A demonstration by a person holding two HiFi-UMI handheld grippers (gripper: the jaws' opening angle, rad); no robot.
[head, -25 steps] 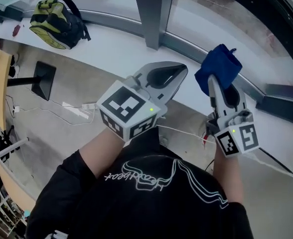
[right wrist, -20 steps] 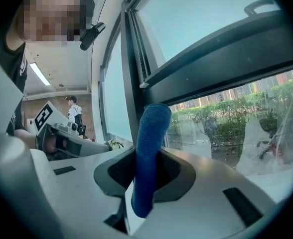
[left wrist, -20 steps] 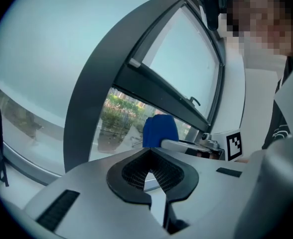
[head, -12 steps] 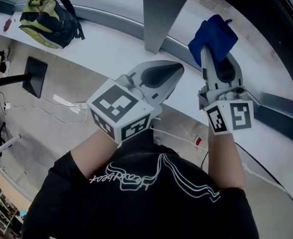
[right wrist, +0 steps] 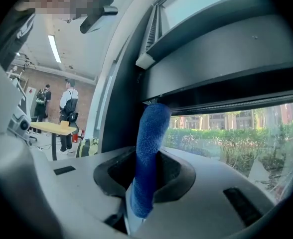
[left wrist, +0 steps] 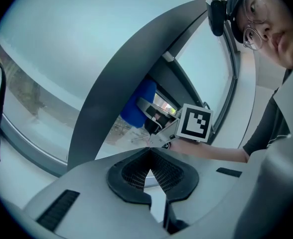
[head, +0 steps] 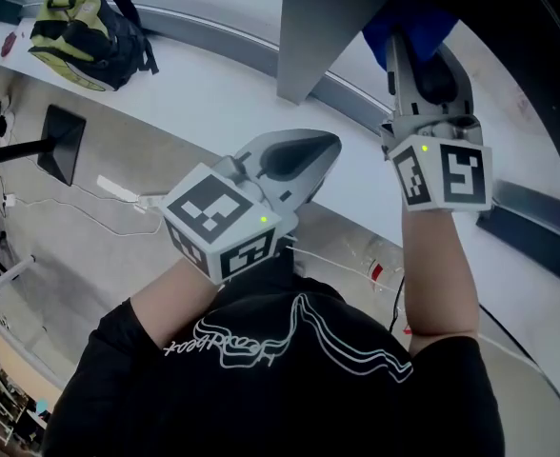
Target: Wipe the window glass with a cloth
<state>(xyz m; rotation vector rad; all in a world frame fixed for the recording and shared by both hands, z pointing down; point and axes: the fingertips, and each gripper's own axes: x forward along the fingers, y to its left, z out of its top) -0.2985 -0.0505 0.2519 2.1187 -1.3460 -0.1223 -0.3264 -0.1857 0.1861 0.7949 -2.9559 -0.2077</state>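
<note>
A blue cloth (head: 409, 17) is clamped in my right gripper (head: 406, 41), which is raised beside the dark window post (head: 323, 27). In the right gripper view the cloth (right wrist: 149, 143) sticks up from between the jaws of the right gripper (right wrist: 147, 158), its tip in front of the dark frame bar above the window glass (right wrist: 231, 128). Whether it touches the glass I cannot tell. My left gripper (head: 330, 144) is lower and to the left, shut with nothing in it. Its own view shows the left gripper (left wrist: 149, 152), the cloth (left wrist: 135, 106) and the glass (left wrist: 52, 54).
A yellow-and-black backpack (head: 85, 22) lies on the white sill (head: 204, 89) at the far left. Cables and a power strip (head: 118, 190) run over the floor beside a black stand base (head: 56, 146). People stand by a table (right wrist: 54, 127) in the room behind.
My right gripper has risen with the blue cloth, up along the pane next to the post. The left gripper has stayed at about the same place.
</note>
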